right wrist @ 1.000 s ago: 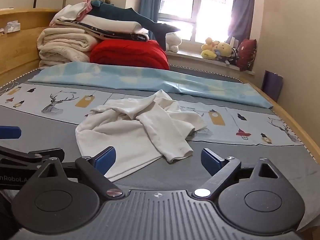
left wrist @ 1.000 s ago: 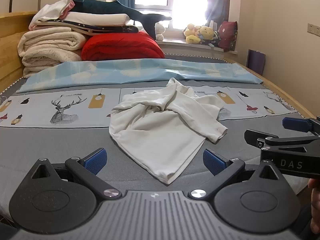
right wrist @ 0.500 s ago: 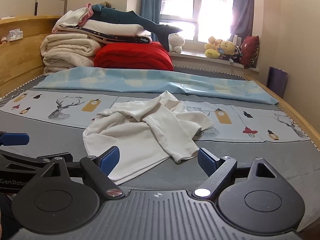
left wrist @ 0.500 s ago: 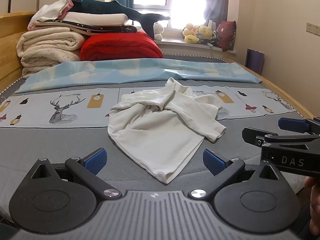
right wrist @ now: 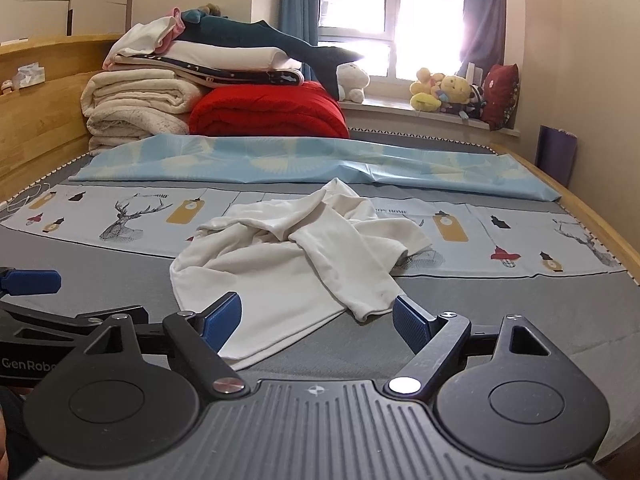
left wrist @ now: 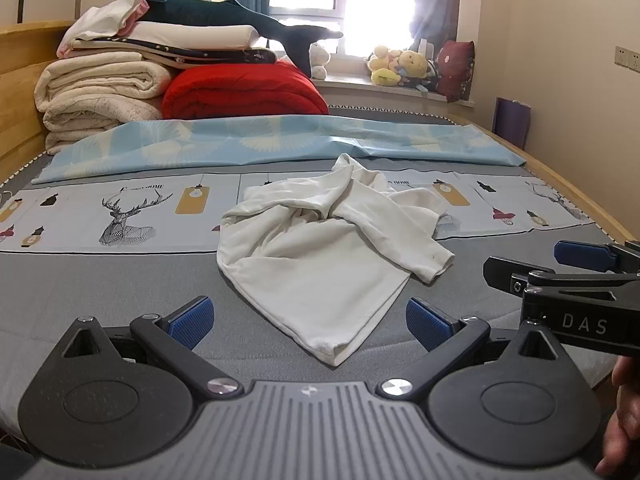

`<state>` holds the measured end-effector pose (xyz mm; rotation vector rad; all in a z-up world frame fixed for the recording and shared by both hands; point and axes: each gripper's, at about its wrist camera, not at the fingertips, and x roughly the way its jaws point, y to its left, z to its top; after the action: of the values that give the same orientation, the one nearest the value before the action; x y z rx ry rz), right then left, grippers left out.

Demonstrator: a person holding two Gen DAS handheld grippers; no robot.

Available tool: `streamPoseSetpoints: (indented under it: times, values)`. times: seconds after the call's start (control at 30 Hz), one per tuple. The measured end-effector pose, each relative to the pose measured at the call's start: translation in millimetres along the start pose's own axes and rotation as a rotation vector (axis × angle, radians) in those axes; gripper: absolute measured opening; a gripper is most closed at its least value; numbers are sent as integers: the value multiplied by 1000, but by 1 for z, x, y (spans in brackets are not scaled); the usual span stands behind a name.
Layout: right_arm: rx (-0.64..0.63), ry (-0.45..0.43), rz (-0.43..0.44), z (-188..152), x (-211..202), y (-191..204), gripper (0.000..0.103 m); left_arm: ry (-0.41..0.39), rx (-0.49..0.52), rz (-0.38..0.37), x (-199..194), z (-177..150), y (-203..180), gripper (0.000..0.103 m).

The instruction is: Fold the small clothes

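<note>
On the grey bed surface, a crumpled white long-sleeved garment is lying unfolded, and every position below is being referenced to it. The garment's far portion is resting on the deer-and-lantern printed cloth strip, while its near pointed corner is being presented toward the left gripper. One sleeve is draped across the body of the garment, with its cuff lying at the garment's right edge.

The left gripper is being held just short of the garment's near corner, with both blue pads spread wide and nothing between them; no contact with the fabric is being made. The right gripper is being held near the sleeve cuff, its pads likewise spread wide and holding nothing. In the left wrist view, the right gripper is being seen to the right of the garment, apart from it.

Beyond the garment, a light-blue patterned sheet is being laid across the bed. Farther behind, a folded red quilt and stacked cream blankets are being stored, topped by a dark plush shark. Plush toys are being kept on the windowsill beyond the garment.
</note>
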<state>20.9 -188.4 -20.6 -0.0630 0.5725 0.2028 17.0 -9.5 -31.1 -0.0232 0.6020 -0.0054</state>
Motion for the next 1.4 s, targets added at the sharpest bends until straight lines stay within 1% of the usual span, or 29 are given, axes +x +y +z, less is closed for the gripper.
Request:
streamPoseSetpoints:
  times: [0.17, 0.33, 0.6, 1.23, 1.4]
  values:
    - [-1, -1, -6, -1, 1, 0, 84, 2, 1, -1, 1, 0, -1, 102]
    - [14, 19, 5, 1, 4, -1, 84, 2, 0, -2, 1, 1, -2, 102]
    - [-6, 9, -6, 1, 3, 1, 84, 7, 0, -5, 1, 1, -1, 102]
    - [-8, 9, -7, 1, 3, 2, 84, 0, -1, -3, 1, 0, -1, 102]
    - [-6, 11, 7, 3, 2, 0, 84, -8, 6, -1, 0, 0, -2, 102]
